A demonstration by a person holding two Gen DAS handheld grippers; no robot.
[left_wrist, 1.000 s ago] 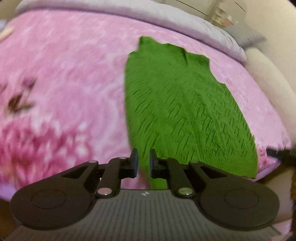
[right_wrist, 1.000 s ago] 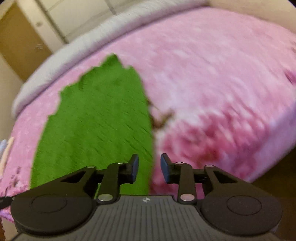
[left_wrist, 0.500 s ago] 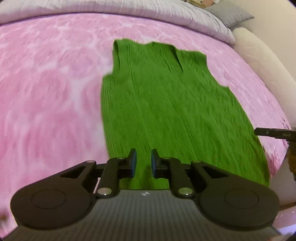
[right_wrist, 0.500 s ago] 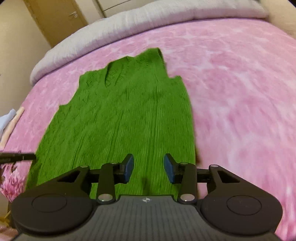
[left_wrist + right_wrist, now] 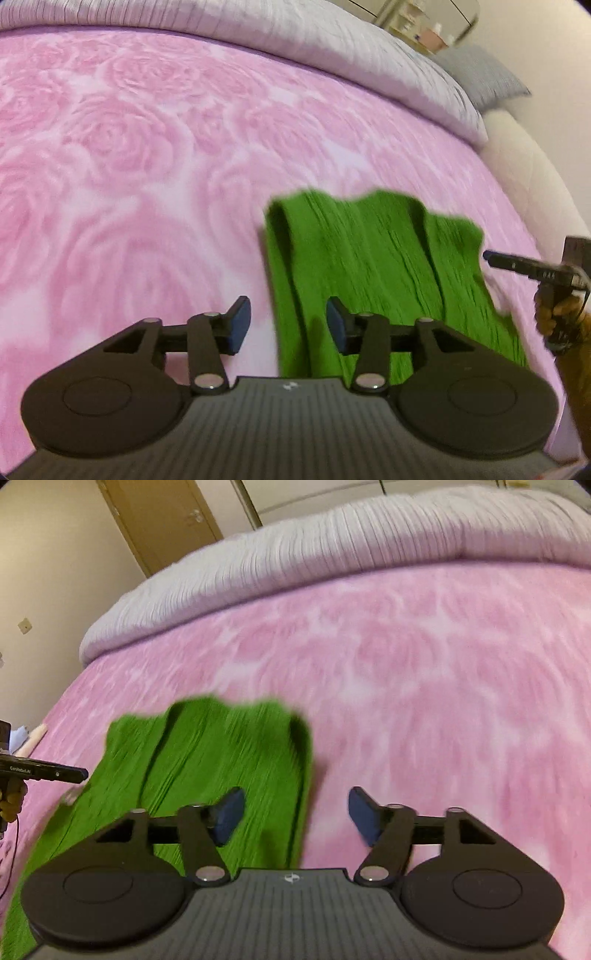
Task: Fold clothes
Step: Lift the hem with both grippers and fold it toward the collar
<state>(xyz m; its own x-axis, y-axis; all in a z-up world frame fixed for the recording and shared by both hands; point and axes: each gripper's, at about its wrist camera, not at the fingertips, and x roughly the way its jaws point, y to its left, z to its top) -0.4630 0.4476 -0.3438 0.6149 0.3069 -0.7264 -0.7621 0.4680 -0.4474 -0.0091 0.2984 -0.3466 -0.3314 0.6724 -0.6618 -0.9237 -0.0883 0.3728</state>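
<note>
A green knit top lies spread flat on the pink rose-print blanket of a bed, neck and shoulder end away from both cameras, with no fold showing in the part in view; its near end runs out of sight under the tools.

The left gripper has its jaws spread, holding nothing; the top's left side edge runs up between them. The right gripper also has its jaws spread wide and bare, with the top's right side edge between them and pink blanket ahead of its right finger.

The fabric looks ribbed, soft and light. It would likely drape and stretch rather than hold a line, and cling a little to the fleecy blanket, so dragging could bunch it. The shoulder corners ahead of each gripper look the surest places to pinch, each through both layers, with the two lifted evenly so the knit does not skew.
</note>
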